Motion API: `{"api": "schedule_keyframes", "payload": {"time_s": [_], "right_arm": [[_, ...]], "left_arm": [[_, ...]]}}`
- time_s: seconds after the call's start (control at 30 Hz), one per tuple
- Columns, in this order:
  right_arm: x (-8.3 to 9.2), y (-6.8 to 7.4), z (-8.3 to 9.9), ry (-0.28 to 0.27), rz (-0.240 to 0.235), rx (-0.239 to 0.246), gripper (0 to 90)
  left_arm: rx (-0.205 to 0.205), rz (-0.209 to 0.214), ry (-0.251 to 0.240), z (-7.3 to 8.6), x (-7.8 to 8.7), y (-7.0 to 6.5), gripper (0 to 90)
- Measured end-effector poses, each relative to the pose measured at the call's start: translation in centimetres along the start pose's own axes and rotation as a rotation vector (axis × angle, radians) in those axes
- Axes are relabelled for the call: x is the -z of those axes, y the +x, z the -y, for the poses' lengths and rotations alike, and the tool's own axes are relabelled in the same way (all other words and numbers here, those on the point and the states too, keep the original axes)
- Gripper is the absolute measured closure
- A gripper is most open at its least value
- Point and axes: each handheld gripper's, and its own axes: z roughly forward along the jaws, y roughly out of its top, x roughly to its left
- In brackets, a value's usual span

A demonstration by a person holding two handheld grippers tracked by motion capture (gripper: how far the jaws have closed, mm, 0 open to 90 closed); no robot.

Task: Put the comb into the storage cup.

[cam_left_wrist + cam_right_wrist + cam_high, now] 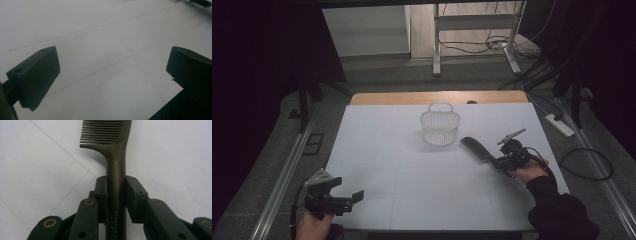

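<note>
1. Between the pads of the right claw [116, 195] sits the handle of a dark comb [112, 150], pinched from both sides; the jaws stand narrow, clenched on that handle, which bears pale lettering near the bottom of the right gripper view.
2. Beyond the pads the comb's toothed head reaches away from the claw over the white bench [37, 170].
3. In the high view the right claw [498, 161] is at the right side of the bench [412, 200], with the comb [475, 147] slanting up and left from it.
4. Near the comb's head, a little apart, stands a white mesh basket [440, 126] with its handle upright.
5. At the near left corner the left claw [354, 199] rests released, jaws wide, nothing between them.
</note>
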Motion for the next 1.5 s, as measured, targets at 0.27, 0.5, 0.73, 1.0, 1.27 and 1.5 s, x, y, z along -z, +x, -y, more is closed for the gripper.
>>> {"api": "schedule_keyframes", "payload": {"time_s": [0.27, 0.5, 0.73, 1.0, 1.27, 1.5], "right_arm": [[1.1, 0.7, 0.3, -0.049, 0.019, 0.019, 72.2], [2.1, 1.2, 0.7, -0.091, 0.028, 0.04, 72.3], [3.1, 2.1, 1.2, -0.132, 0.049, 0.073, 72.3], [4.2, 2.3, 2.2, -0.17, 0.056, 0.081, 72.2], [5.4, 2.8, 3.1, -0.211, 0.066, 0.086, 72.2], [6.0, 3.5, 3.7, -0.231, 0.066, 0.103, 72.2]], "left_arm": [[-0.033, 0.005, -0.004, -0.8, -0.6, -0.4, 0.0], [-0.059, 0.044, -0.008, -1.8, -1.2, -0.2, 0.0], [-0.07, 0.058, -0.034, -3.2, -1.5, 0.1, 0.0], [-0.095, 0.05, -0.057, -5.0, -2.0, -0.1, 0.0], [-0.109, 0.066, -0.056, -7.0, -2.8, -0.3, 0.0], [-0.141, 0.077, -0.055, -8.4, -3.5, -0.9, 0.0]]}}
